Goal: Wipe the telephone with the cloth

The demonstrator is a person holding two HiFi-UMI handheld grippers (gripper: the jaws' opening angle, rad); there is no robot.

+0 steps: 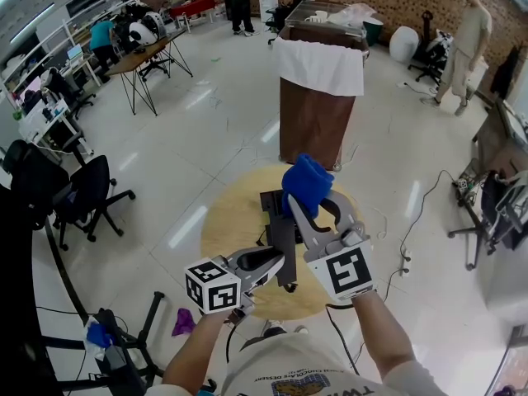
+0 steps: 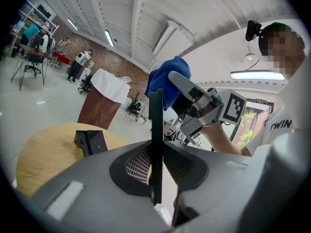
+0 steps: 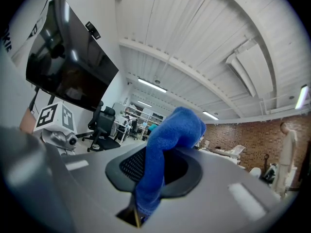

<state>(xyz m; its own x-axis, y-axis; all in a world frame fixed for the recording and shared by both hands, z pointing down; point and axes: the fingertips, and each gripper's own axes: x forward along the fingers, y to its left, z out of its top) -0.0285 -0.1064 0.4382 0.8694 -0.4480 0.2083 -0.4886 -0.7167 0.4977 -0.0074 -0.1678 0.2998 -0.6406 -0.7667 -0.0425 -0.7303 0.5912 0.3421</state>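
Observation:
A black telephone (image 1: 283, 242) stands on edge over the round wooden table (image 1: 227, 229), and my left gripper (image 1: 279, 264) is shut on its lower part. In the left gripper view the telephone (image 2: 156, 140) is a thin dark slab clamped between the jaws of the left gripper (image 2: 156, 171). My right gripper (image 1: 318, 206) is shut on a blue cloth (image 1: 306, 183), held just right of the telephone's top end. The right gripper view shows the cloth (image 3: 167, 144) bunched between the jaws of the right gripper (image 3: 155, 171), with the glossy telephone (image 3: 68, 67) up at the left.
A black stand (image 2: 91, 141) sits on the table (image 2: 43, 154) behind the telephone. A brown cabinet draped in white (image 1: 318, 97) stands beyond the table. A black office chair (image 1: 87, 196) is at the left. Cables lie on the floor at the right, and a person (image 1: 466, 40) stands far right.

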